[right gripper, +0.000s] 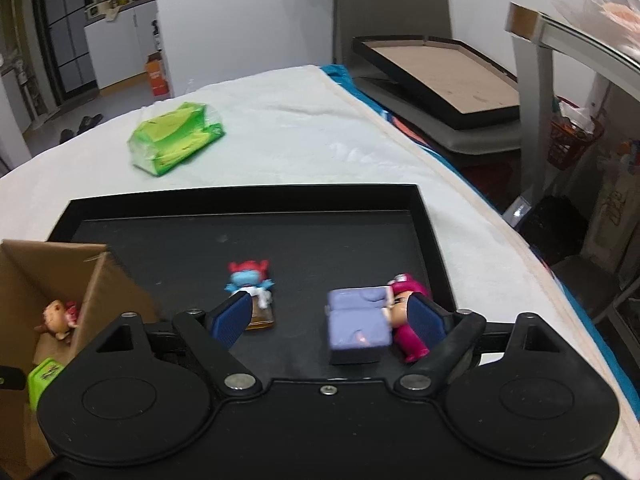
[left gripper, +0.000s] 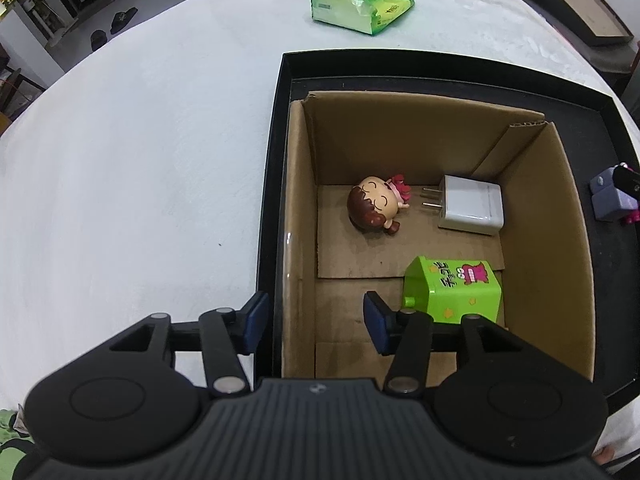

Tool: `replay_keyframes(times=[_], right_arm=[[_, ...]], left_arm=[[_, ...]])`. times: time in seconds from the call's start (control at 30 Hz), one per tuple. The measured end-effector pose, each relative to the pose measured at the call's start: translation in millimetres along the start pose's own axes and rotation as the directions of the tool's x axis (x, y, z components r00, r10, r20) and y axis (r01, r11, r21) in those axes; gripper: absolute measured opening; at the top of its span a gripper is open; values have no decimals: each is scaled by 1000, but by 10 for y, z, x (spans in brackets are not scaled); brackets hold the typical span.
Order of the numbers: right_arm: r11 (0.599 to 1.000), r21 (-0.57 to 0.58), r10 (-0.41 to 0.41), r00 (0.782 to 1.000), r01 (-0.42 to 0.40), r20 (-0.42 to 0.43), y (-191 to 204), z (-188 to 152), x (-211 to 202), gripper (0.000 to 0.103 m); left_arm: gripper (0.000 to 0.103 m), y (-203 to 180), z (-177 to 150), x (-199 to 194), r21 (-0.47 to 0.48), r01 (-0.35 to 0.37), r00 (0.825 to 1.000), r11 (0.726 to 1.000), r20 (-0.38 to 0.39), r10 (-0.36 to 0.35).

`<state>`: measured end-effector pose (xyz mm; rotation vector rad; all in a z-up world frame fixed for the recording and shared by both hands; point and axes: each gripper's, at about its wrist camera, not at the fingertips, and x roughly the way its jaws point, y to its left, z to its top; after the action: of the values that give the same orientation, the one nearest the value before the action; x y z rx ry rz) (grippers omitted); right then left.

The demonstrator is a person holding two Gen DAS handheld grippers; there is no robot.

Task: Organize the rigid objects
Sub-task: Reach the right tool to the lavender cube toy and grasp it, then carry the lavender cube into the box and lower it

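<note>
left tongs (left gripper: 316,322) spread wide and empty over cardboard box (left gripper: 532,216) wall, doll (left gripper: 376,208), white plug (left gripper: 472,204) and green box (left gripper: 456,292) lain inside, right tongs (right gripper: 330,316) wide open, nothing held, above black tray (right gripper: 240,200), purple bed figure (right gripper: 358,324) between the pads, blue figure (right gripper: 252,280) beside
</note>
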<state>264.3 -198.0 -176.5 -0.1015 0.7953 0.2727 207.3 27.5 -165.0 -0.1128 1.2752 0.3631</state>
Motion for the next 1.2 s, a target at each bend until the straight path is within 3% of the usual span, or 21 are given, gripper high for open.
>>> replay_keyframes(times=[0.3, 0.37, 0.43, 0.9, 1.2], right_arm=[[999, 49, -13, 998, 16, -56, -181, -48, 254, 83], [999, 50, -7, 998, 11, -67, -187, -63, 291, 75], [999, 52, -2, 995, 7, -97, -196, -84, 346, 43], [994, 76, 84, 986, -73, -143, -190, -150, 196, 40], [996, 45, 89, 987, -83, -133, -48, -79, -84, 40]], left_arm=[[51, 37, 51, 46, -18, -50, 999, 999, -11, 50], [51, 33, 49, 38, -14, -56, 998, 998, -10, 55], [51, 33, 51, 36, -18, -60, 998, 998, -12, 59], [51, 81, -16, 11, -27, -47, 999, 999, -12, 46], [51, 137, -75, -34, -35, -12, 1000, 999, 1, 12]])
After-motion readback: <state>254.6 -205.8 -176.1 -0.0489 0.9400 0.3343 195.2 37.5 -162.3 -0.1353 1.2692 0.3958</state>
